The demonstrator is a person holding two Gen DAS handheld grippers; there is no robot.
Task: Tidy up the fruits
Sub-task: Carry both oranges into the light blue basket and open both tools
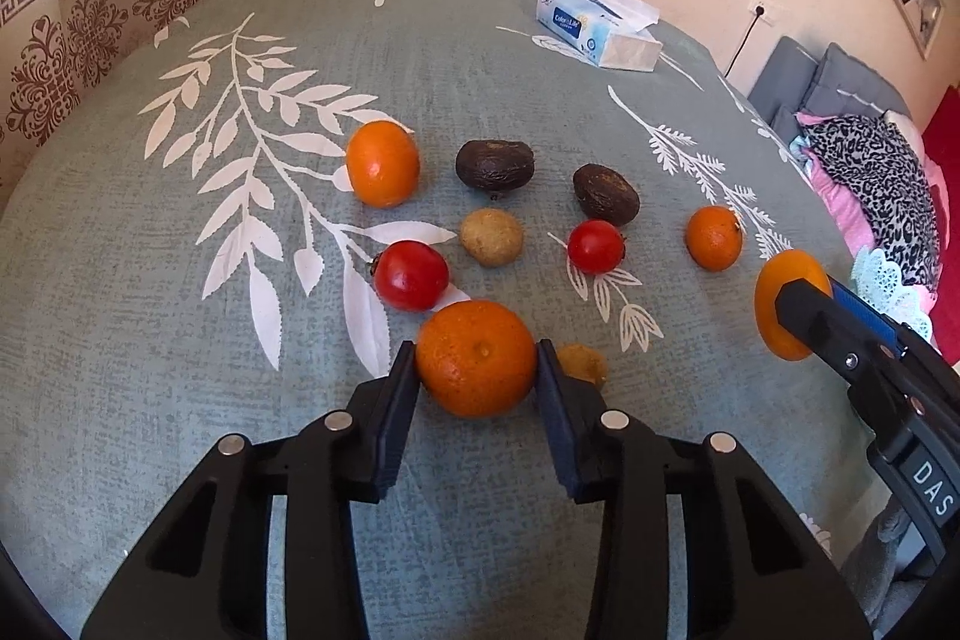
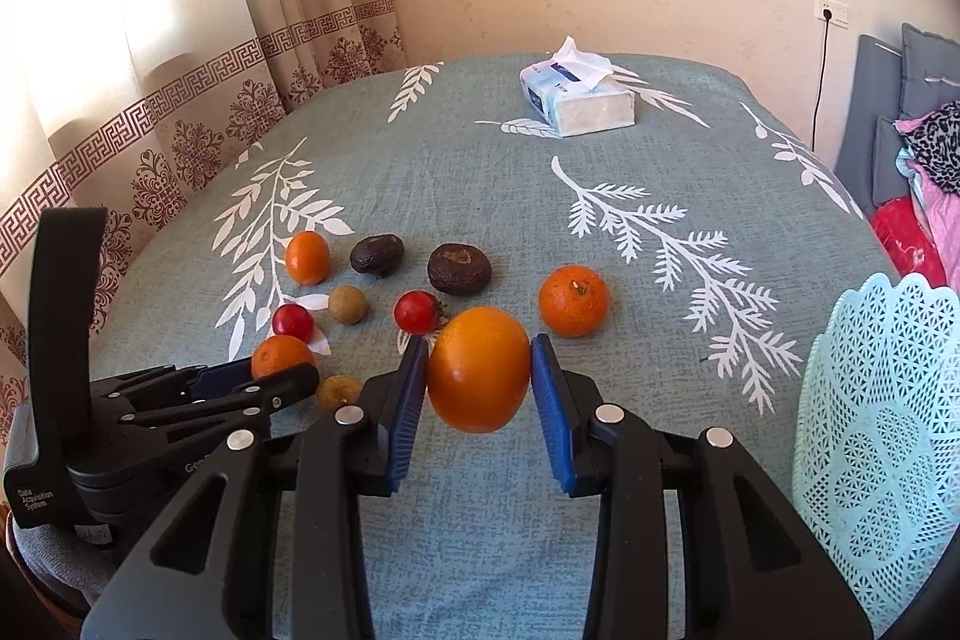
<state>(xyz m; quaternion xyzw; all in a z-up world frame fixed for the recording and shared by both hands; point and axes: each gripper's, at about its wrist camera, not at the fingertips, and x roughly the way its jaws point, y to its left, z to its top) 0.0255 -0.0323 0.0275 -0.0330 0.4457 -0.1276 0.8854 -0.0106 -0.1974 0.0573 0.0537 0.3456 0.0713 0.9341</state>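
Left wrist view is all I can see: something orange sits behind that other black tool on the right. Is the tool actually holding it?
Observer: Yes. The right wrist view shows the right gripper with its jaws closed on a smooth orange, a blue pad pressed to each side.
Operator: And the bit of pale lace just beyond that tool?
Observer: That is a pale blue lattice basket, a tall scalloped one, close on that gripper's right.
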